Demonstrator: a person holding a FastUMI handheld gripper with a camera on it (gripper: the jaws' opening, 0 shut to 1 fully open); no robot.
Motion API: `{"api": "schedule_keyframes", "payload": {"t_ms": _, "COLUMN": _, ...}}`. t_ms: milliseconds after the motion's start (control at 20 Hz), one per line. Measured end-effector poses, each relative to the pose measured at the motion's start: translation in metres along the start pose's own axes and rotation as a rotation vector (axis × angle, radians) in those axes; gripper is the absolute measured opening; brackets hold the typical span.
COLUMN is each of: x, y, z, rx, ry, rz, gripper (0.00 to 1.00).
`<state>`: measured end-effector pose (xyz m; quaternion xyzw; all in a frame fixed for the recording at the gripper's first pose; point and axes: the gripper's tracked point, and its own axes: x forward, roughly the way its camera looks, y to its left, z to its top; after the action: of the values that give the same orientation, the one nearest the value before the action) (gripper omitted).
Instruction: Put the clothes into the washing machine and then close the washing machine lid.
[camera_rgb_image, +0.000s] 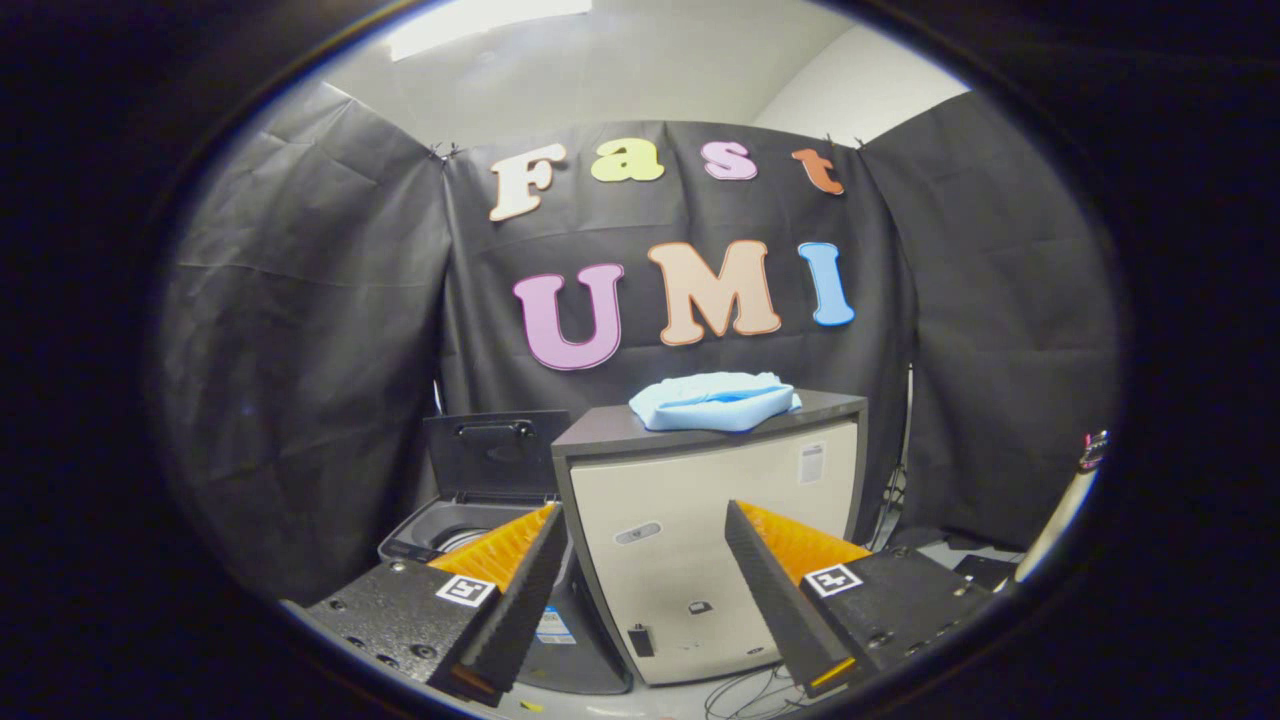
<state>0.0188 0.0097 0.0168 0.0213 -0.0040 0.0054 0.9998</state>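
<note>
The hand-held gripper (640, 590) is spread wide with nothing between its fingers — both point forward at the pale front of a small cabinet (700, 540), which stands just ahead and fills the gap between them. On the cabinet's dark top, at about twelve o'clock from the fingertips and well above them, lies the clothing: a folded light-blue garment (715, 400), loosely heaped, its near edge close to the front lip of the top. At about ten o'clock, beyond the left finger and just beside the cabinet, sits the washing machine (455, 530), a low top-loader whose lid (492, 455) stands raised against the dark cloth wall, the tub mouth partly hidden behind the finger. The step in hand looks to be the reach for the garment, with the task hardly begun. To do it well, I would lift the gripper until the fingers are level with the heap, keep them fully apart, and come in from the front so one finger slides under or against the thick middle fold rather than a loose corner — soft cloth slips and trails if pinched at its edge. Close firmly on a good bunch, raise it clear of the cabinet top, then swing toward ten o'clock over the open tub.
</note>
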Motion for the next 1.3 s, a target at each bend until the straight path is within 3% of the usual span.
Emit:
{"api": "schedule_keyframes", "payload": {"t_ms": 250, "x": 0.028, "y": 0.0, "z": 0.015, "rx": 0.008, "ry": 0.002, "rz": 0.006, "gripper": 0.97}}
{"api": "schedule_keyframes", "payload": {"t_ms": 650, "x": 0.13, "y": -0.027, "z": 0.081, "rx": -0.023, "ry": 0.026, "rz": -0.035, "gripper": 0.97}}
{"api": "schedule_keyframes", "payload": {"t_ms": 850, "x": 0.197, "y": -0.037, "z": 0.093, "rx": -0.035, "ry": 0.143, "rz": -0.015, "gripper": 0.97}}
{"api": "schedule_keyframes", "payload": {"t_ms": 1050, "x": 0.259, "y": -0.056, "z": 0.1, "rx": -0.065, "ry": 0.221, "rz": -0.058, "gripper": 0.97}}
{"api": "schedule_keyframes", "payload": {"t_ms": 1300, "x": 0.333, "y": -0.085, "z": 0.062, "rx": -0.154, "ry": 0.423, "rz": -0.126, "gripper": 0.97}}
